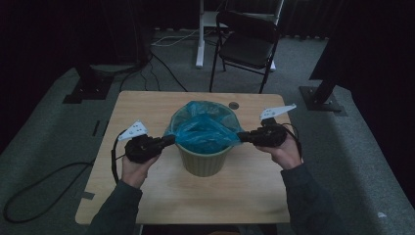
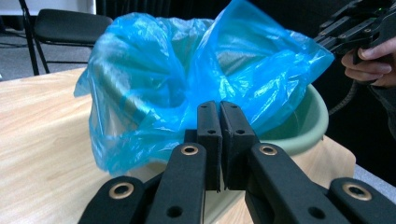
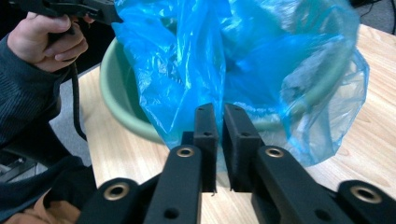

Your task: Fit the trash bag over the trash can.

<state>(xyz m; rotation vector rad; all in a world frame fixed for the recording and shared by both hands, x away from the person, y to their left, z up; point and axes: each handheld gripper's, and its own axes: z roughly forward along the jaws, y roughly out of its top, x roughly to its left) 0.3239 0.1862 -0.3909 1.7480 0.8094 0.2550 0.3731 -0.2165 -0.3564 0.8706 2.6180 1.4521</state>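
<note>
Dim room, wooden bench [image 1: 147,196] — a green bin [image 1: 204,159] stands mid-bench, blue bag [image 1: 203,128] draped inside. Left tool [image 1: 169,141] and right tool [image 1: 243,136] — each pinched closed on the bag's edge.

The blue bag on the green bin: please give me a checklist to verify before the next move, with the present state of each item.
1. Left claw pinches the blue bag: ok, its jaws are closed on the film in the left gripper view.
2. Right claw pinches the bag: cannot tell; jaws are nearly closed and the film hangs at their tips.
3. Bag rim folded over the far edge of the green bin: ok.
4. Bag rim folded over the near edge: not ok, the film is bunched above the opening.
5. Bin upright on the table: ok.
6. Bag free of tears: cannot tell.
</note>
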